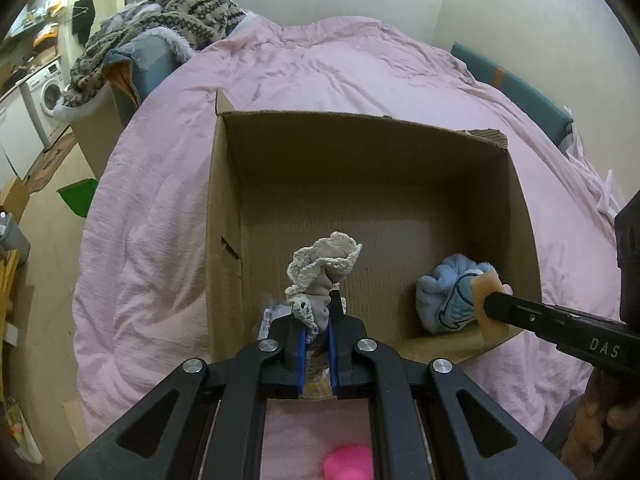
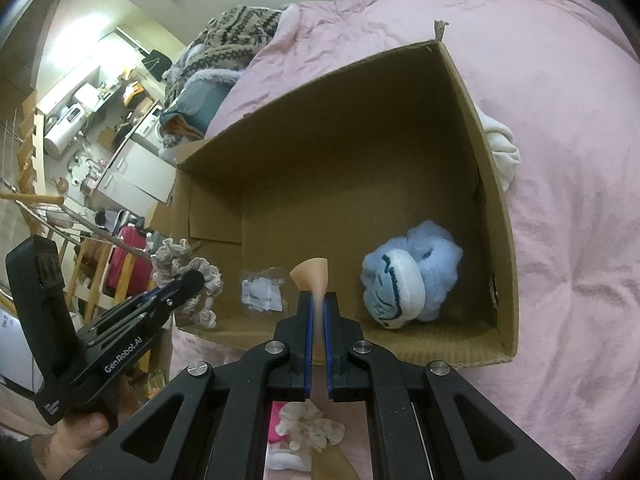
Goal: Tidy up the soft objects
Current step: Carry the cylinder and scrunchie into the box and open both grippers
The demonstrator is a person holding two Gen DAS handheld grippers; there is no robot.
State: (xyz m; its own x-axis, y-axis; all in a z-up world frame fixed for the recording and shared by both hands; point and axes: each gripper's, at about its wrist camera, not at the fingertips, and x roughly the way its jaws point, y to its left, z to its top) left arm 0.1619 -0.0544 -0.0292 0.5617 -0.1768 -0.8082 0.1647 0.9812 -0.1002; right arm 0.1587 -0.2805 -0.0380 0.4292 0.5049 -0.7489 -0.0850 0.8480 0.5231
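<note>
Two tools, left clamping one lace scrunchie, right pinching one peach sponge above one box.

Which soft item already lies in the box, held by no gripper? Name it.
The fluffy blue plush toy, resting in the cardboard box at its right wall. The lace-trimmed scrunchie is clamped in the left gripper; the peach sponge in the right gripper.
</note>
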